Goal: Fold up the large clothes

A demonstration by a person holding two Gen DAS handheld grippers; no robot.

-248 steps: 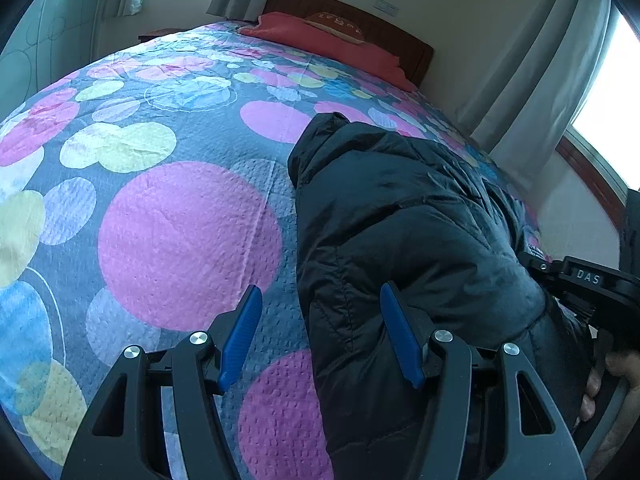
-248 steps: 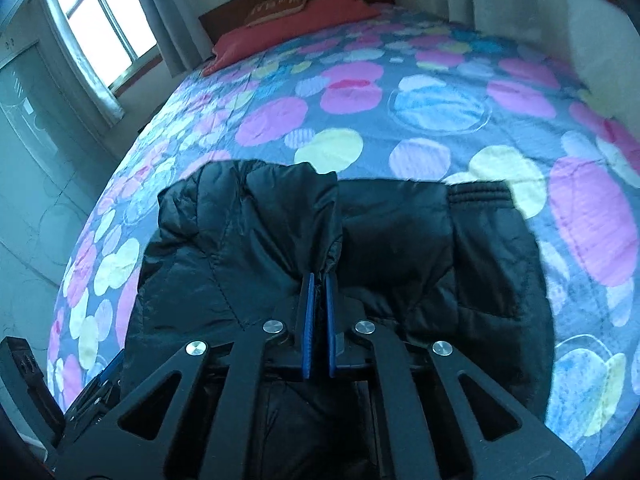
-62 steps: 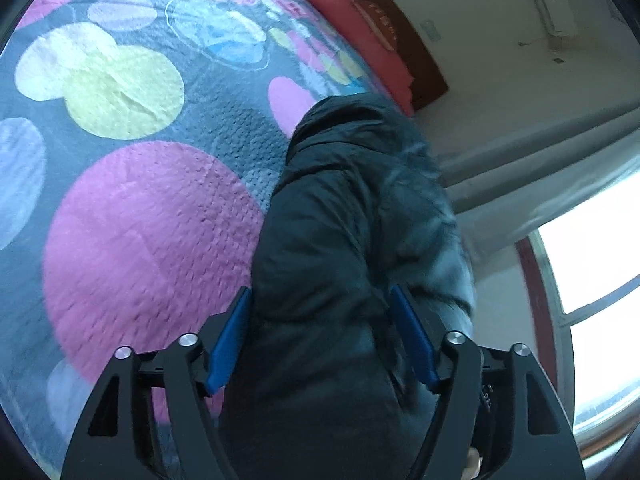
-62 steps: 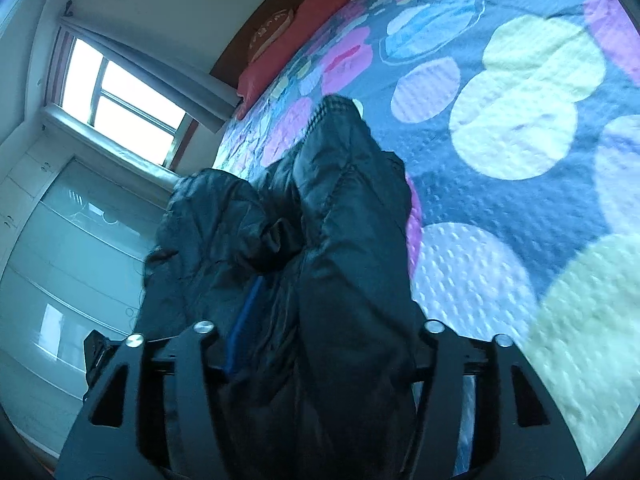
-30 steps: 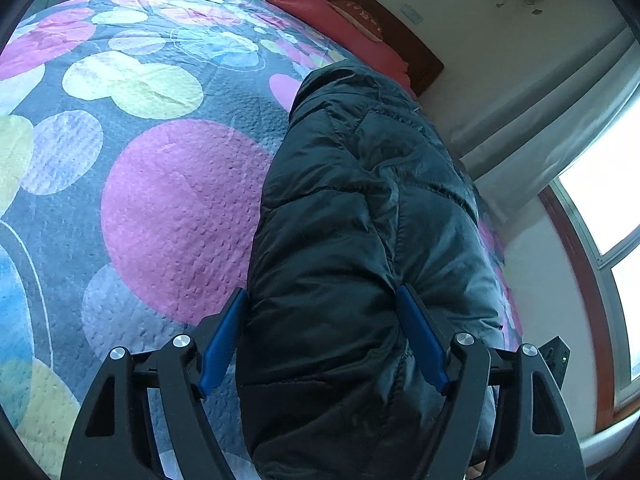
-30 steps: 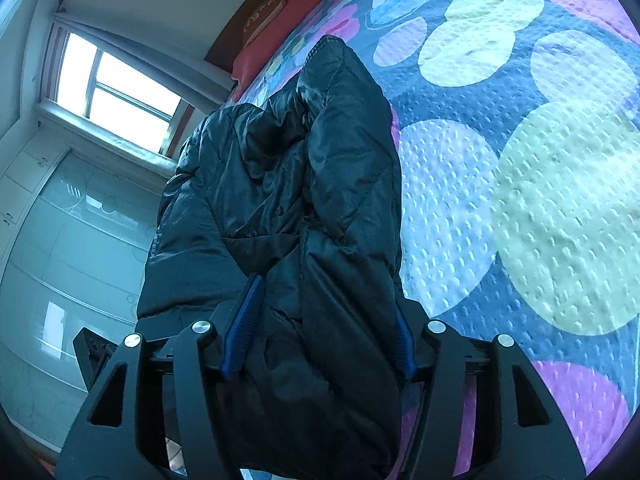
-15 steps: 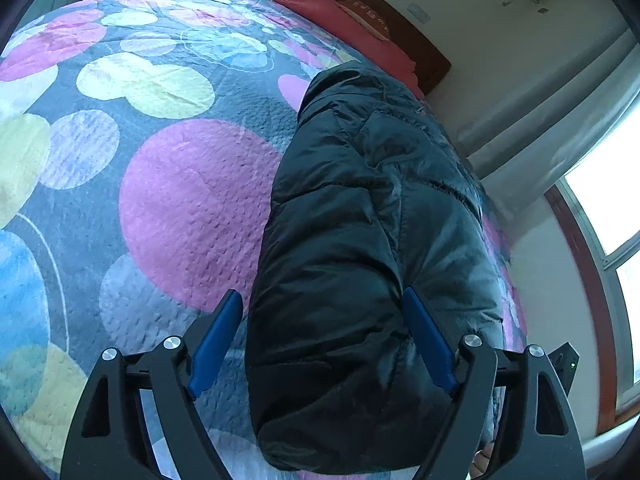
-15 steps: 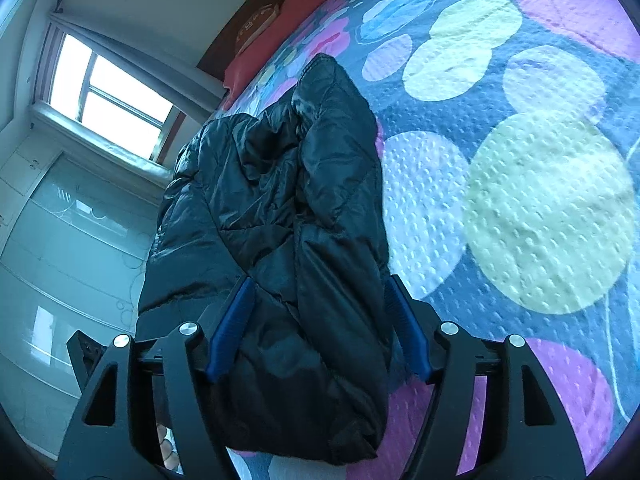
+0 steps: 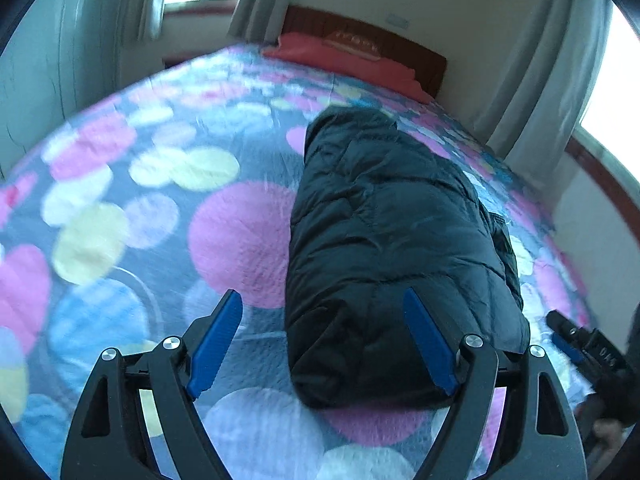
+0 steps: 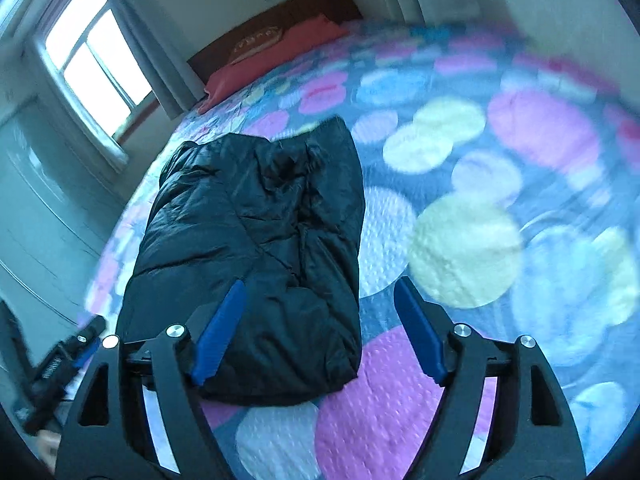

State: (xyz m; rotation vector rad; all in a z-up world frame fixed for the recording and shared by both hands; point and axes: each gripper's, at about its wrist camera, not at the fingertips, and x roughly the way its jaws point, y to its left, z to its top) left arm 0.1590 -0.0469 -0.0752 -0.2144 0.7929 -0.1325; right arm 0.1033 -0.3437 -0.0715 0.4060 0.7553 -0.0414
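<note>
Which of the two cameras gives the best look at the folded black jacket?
The right wrist view: the black jacket lies whole on the bed, folds visible. The left wrist view shows it end-on, partly behind a tool finger.

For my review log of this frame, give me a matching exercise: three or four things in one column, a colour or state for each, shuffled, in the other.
Things:
1. jacket
2. pillow
3. left gripper
4. bedspread

Descriptions:
A. red, by the headboard
B. patterned with coloured circles
C. black, folded into a bundle
D. jaws open, gripping nothing

Pairs: 1-C, 2-A, 3-D, 4-B
</note>
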